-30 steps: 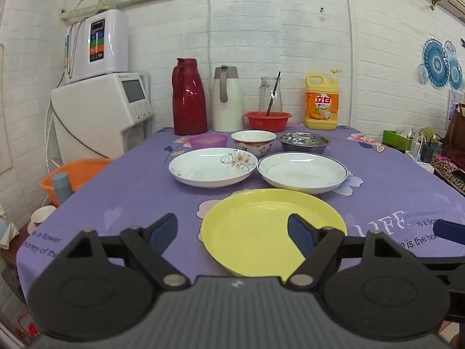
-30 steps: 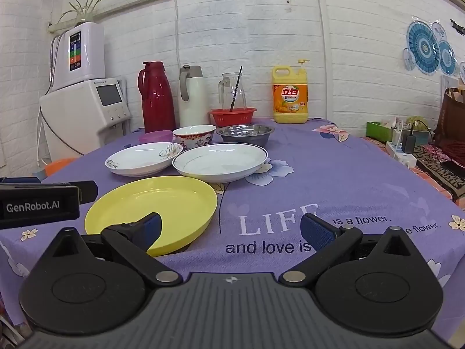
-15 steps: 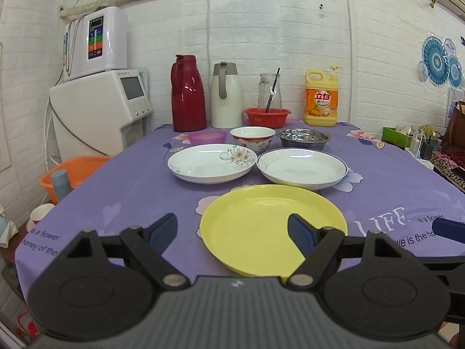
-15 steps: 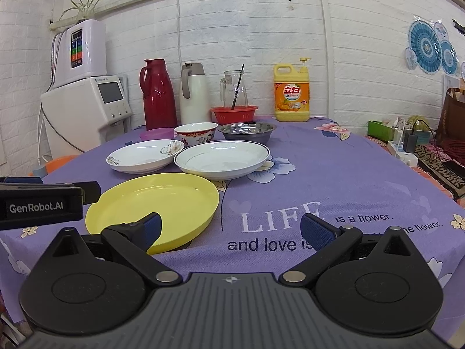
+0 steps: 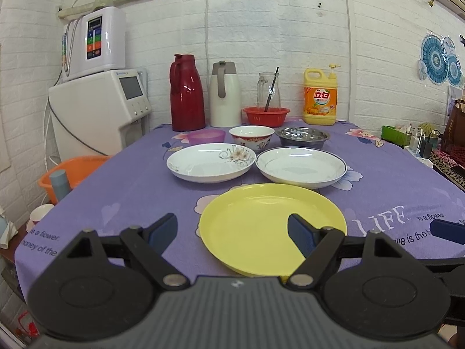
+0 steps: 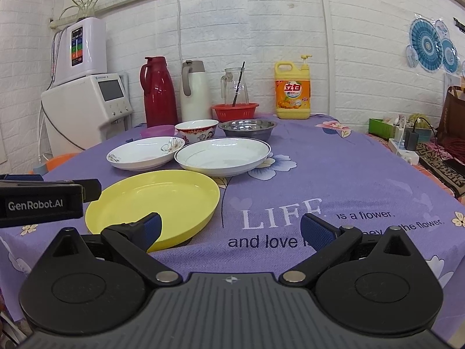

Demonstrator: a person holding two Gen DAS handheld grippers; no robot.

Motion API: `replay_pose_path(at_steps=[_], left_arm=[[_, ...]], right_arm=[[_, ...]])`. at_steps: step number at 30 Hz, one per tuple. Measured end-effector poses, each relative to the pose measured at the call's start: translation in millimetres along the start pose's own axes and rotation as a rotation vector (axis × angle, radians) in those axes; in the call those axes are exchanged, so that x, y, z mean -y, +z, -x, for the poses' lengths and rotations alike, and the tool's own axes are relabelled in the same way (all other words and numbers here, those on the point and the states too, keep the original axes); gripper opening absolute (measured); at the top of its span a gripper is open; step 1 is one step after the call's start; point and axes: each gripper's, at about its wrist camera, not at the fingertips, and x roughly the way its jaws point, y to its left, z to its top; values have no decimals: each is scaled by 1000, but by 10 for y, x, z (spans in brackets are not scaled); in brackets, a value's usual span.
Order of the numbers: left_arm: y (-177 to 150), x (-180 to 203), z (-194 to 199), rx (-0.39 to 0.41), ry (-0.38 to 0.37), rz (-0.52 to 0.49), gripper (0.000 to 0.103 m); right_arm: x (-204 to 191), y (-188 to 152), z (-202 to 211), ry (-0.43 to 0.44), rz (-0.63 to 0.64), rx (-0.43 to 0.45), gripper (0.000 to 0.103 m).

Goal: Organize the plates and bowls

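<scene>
A yellow plate point(image 5: 271, 224) lies nearest on the purple tablecloth; it also shows in the right wrist view point(image 6: 157, 200). Behind it lie a floral white plate point(image 5: 210, 162) and a blue-rimmed white plate point(image 5: 300, 166). Further back stand a pink bowl point(image 5: 206, 136), a red-patterned bowl point(image 5: 251, 136) and a steel bowl point(image 5: 302, 137). My left gripper point(image 5: 232, 229) is open and empty, just before the yellow plate's near edge. My right gripper point(image 6: 231, 228) is open and empty, over the cloth to the right of the yellow plate.
At the table's back stand a red thermos point(image 5: 186, 93), a white thermos point(image 5: 225, 94), a glass jug in a red basket point(image 5: 266, 115) and a yellow detergent bottle point(image 5: 319, 97). A white appliance point(image 5: 98, 116) and an orange basin point(image 5: 72, 171) stand left of the table.
Both grippers have risen slightly, so the table sits a little lower in both views. The jaws stay open. No dish has moved.
</scene>
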Motion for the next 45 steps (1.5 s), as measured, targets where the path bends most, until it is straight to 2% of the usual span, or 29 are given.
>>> replay_pose_path(at_steps=[33,37,41,45], left_arm=[[6,-46,-83,-7,0,10,79],[11,-145,-257,-58,-6,35,79],[113,-236,-429,-76,2,49,79],[161,-315,-689,-149,19,38,79]], right_arm=[[-41,-43,-55,20,12,-18,103],[37,-66,-135,23,-26,-52,103],[57,7,-248,19,-32,-78,103],[43,84,-487,15,-25,-138,103]])
